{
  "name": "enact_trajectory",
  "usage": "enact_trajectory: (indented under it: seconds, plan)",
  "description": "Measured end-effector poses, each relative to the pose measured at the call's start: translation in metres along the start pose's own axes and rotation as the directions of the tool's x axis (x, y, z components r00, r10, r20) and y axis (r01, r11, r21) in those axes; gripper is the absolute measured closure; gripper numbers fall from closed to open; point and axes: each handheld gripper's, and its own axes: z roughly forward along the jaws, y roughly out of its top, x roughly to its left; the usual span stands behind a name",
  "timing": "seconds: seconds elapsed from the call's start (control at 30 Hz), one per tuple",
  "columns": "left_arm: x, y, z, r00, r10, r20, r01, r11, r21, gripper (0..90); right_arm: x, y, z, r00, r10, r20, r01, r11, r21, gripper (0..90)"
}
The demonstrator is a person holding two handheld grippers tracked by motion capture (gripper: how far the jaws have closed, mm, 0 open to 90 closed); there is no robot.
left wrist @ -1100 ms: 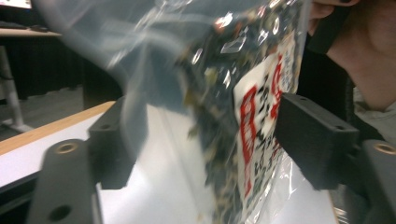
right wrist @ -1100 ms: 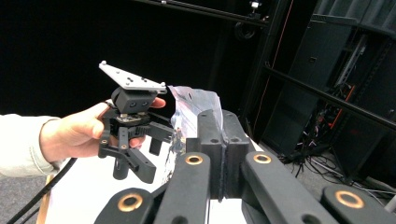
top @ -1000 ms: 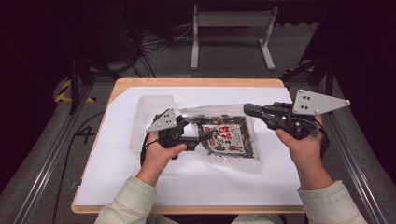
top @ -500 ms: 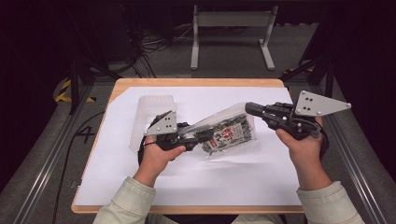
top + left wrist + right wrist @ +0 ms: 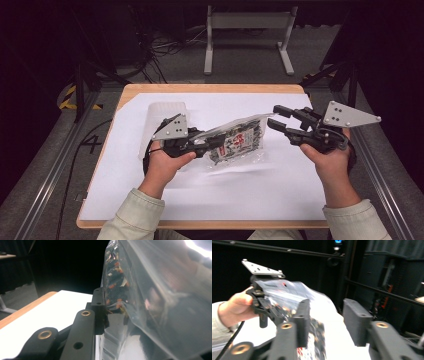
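My left hand-held gripper (image 5: pixel 216 144) pinches the near edge of a clear bag of dark snack mix (image 5: pixel 239 142), lifting that side so the bag slants up off the white sheet (image 5: pixel 210 195) covering the table (image 5: pixel 210 89). In its own view a black jaw presses against the plastic. My right hand-held gripper (image 5: pixel 278 118) hangs just beside the bag's far right corner, its jaws spread apart and holding nothing. Farther back, behind my left hand (image 5: pixel 162 167), a clear plastic container (image 5: pixel 161 114) sits on the sheet.
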Motion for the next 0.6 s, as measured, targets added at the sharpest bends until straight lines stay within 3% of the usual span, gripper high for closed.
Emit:
enact_trajectory:
  seconds: [0.2, 0.37, 0.5, 0.6]
  plan:
    - [0.006, 0.008, -0.009, 0.9999, -0.017, -0.004, 0.017, 0.9998, -0.009, 73.3, -0.004, -0.026, -0.016, 0.9978, 0.051, 0.043, -0.053, 0.997, 0.050, 48.7]
    - [0.011, 0.016, -0.015, 0.9995, -0.033, -0.003, 0.033, 0.9994, -0.007, 73.2, -0.009, -0.046, -0.026, 0.9936, 0.105, 0.041, -0.108, 0.992, 0.059, 43.9]
    - [0.013, 0.026, -0.017, 0.9998, -0.018, -0.012, 0.018, 0.9998, 0.005, 73.2, -0.011, -0.056, -0.034, 0.9898, 0.132, 0.053, -0.134, 0.990, 0.039, 43.0]
    - [0.015, 0.034, -0.020, 0.9996, -0.009, -0.027, 0.009, 0.9997, 0.023, 73.2, -0.014, -0.059, -0.035, 0.9878, 0.142, 0.064, -0.146, 0.988, 0.056, 41.3]
